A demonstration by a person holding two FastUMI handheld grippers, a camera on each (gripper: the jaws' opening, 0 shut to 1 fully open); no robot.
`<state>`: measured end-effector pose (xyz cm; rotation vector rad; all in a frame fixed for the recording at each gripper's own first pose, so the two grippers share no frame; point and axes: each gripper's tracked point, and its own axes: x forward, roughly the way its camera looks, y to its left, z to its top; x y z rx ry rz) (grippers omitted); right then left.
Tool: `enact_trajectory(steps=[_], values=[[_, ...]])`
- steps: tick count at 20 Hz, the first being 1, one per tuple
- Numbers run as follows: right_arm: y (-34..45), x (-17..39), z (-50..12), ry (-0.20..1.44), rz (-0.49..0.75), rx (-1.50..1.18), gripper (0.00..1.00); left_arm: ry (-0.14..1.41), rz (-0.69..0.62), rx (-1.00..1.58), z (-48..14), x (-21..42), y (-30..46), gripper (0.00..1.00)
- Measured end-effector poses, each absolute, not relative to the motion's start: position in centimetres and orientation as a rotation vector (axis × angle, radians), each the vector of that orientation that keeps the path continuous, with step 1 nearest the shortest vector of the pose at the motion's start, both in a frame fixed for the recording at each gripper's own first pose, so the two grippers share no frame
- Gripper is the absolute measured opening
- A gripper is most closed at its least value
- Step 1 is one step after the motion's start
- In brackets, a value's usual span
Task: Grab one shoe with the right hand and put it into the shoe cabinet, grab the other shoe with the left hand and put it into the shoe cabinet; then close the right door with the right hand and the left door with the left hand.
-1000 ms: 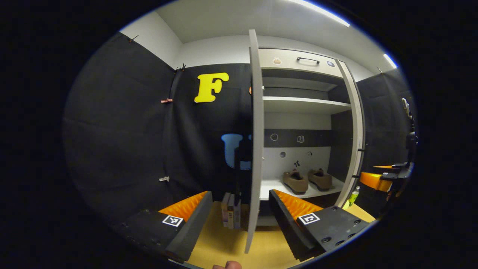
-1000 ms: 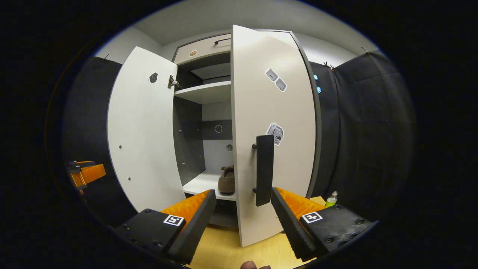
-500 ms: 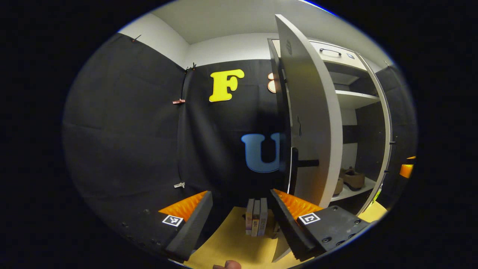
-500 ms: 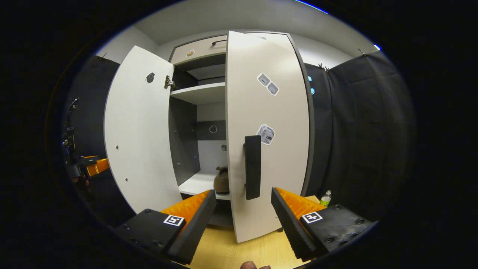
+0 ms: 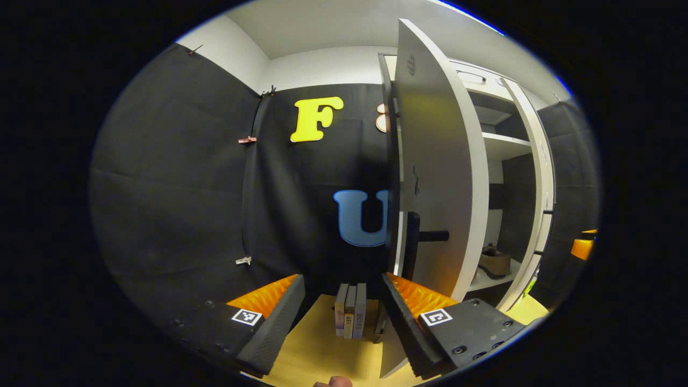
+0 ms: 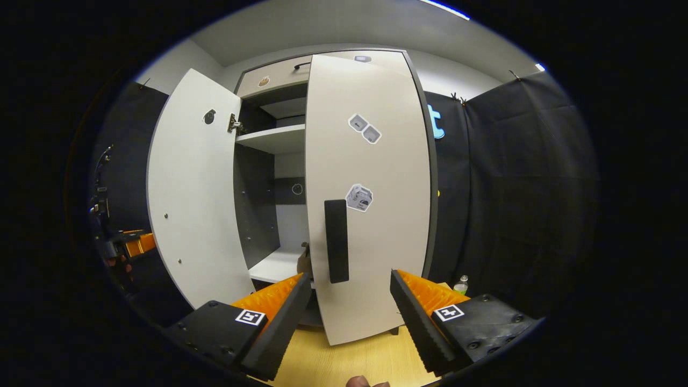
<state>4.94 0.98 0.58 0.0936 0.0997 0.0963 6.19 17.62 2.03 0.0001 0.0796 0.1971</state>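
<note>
Both my claws, the left gripper [image 5: 337, 317] and right gripper [image 6: 348, 317], gape wide and empty; brown suede shoes [image 5: 493, 263] sit inside the tall white shoe cabinet [image 6: 279, 140], whose right door [image 6: 371, 215] is nearly closed, left door [image 6: 188, 199] open.

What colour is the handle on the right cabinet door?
Black handle, clearest in the right gripper view.

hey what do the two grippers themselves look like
Both the left gripper and the right gripper are alike: two wedge-shaped fingers with ridged inner faces, bolted to black blocks. Each block carries a small square black-and-white marker and round screw heads. No cables or sleeves visible.
</note>
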Motion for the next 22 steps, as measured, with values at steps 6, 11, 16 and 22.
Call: enact_trajectory(steps=[6,11,16,22], values=[[0.1,5.0,0.6,0.104,0.103,0.113,0.98,0.081,0.074,-0.008,2.0,6.4,9.9,0.92],[-0.4,4.7,0.6,0.107,0.113,0.12,0.98,0.072,-0.022,-0.02,2.0,7.9,3.3,0.93],[-0.5,4.2,0.8,0.106,0.121,0.123,0.98,0.074,-0.067,0.003,2.1,7.8,-0.3,0.92],[-0.4,3.8,1.1,0.104,0.134,0.132,0.98,0.082,-0.095,0.002,2.2,6.6,-2.0,0.94]])
